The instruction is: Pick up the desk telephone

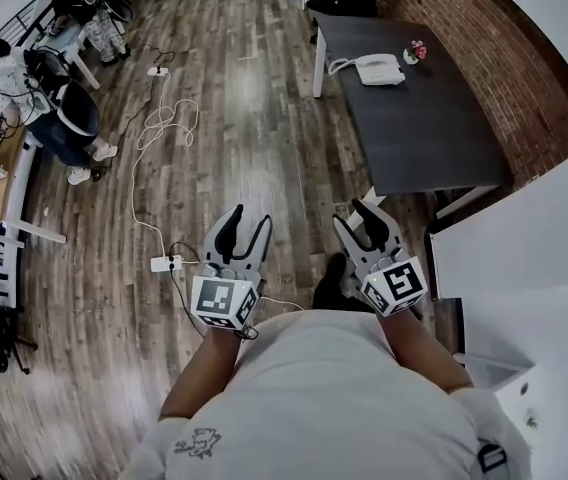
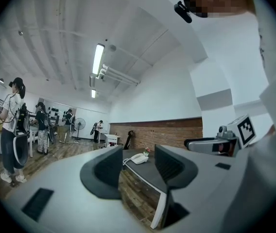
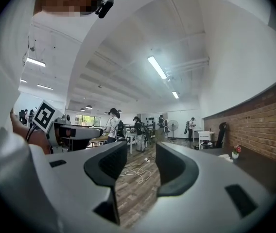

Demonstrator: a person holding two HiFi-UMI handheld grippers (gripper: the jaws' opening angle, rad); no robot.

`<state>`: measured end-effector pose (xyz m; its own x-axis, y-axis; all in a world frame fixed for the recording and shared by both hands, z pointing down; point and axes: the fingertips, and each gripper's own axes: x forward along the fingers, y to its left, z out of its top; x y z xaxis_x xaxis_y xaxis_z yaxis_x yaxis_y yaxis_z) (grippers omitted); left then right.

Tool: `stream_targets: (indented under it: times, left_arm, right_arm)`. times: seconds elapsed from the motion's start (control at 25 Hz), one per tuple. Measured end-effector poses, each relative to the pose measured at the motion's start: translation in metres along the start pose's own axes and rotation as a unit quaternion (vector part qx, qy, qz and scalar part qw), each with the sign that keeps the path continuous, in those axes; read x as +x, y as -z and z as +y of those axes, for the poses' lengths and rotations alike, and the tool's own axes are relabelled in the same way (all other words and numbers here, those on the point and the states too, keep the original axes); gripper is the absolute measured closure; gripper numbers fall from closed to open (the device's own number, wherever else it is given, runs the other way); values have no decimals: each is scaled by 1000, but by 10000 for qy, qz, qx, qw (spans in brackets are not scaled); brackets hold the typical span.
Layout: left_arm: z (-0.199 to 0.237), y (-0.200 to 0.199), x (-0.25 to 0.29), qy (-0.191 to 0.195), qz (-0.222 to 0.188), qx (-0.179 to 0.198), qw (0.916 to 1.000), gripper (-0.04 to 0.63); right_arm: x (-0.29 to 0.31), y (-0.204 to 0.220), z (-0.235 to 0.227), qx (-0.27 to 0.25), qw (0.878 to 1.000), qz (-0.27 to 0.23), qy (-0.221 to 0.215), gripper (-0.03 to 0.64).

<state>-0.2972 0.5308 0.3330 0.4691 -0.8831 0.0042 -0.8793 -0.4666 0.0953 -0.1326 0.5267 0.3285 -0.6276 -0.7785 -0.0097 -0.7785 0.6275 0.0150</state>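
The white corded desk telephone (image 1: 379, 69) rests on the dark rectangular table (image 1: 434, 138), upper middle of the frame, far from the grey left gripper (image 1: 244, 224) and right gripper (image 1: 356, 218), both open and empty. Better to approach first, then clamp its body evenly.

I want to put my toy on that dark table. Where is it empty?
The far end is crowded: the desk telephone and a small flower pot sit there. From the telephone to the near edge of the table, alongside the brick wall, the top looks bare.
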Motion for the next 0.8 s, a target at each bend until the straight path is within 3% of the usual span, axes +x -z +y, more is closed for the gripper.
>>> stream_targets:
  times: [0.28, 0.8]
  left_arm:
    - [17, 7, 63, -169, 159, 80, 9997, 380]
    - [19, 1, 238, -378, 320, 75, 9987, 380]
  right_arm:
    - [47, 15, -53, 110, 9997, 67, -225, 440]
    - [124, 23, -215, 271, 9979, 16, -582, 440]
